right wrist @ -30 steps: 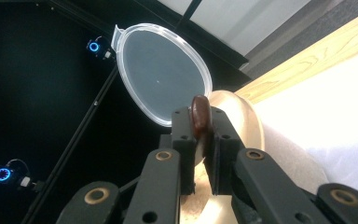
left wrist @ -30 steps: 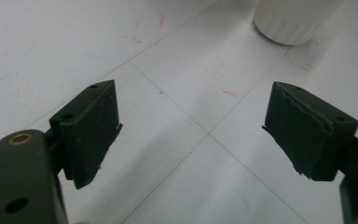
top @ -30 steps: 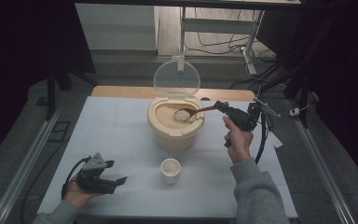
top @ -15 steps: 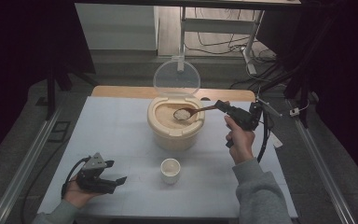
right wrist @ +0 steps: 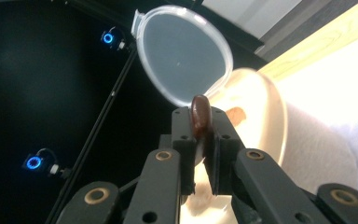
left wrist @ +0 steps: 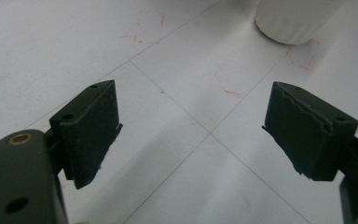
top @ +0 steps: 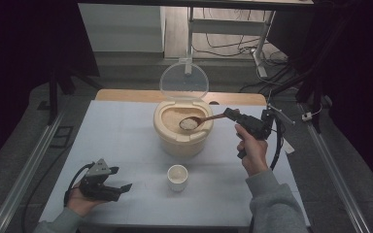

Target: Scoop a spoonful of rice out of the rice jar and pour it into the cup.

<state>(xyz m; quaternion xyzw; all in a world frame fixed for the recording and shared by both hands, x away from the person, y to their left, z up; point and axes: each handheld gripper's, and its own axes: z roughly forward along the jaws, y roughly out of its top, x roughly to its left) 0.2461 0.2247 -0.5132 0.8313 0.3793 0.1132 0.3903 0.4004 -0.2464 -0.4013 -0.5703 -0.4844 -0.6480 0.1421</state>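
A cream rice container (top: 182, 141) stands mid-table with its clear round lid (top: 183, 80) hinged up behind it. My right gripper (top: 232, 114) is shut on the handle of a brown wooden spoon (top: 201, 120), whose bowl holds white rice above the container's opening. In the right gripper view the spoon handle (right wrist: 200, 114) sits clamped between the jaws, with the lid (right wrist: 182, 56) and the container (right wrist: 270, 121) beyond. A small white cup (top: 178, 177) stands in front of the container. My left gripper (top: 119, 190) rests open on the table at the front left, empty; the cup's base (left wrist: 293, 21) lies ahead of its jaws.
The white table mat (top: 121, 141) has faint grid lines and red marks. A wooden table edge (top: 126, 95) runs along the back. Metal rails flank the table on both sides. Cables and a stand (top: 257, 48) lie on the floor behind.
The right gripper has lifted the spoon with rice out of the container and holds it slightly higher above the opening. The left gripper has stayed put.
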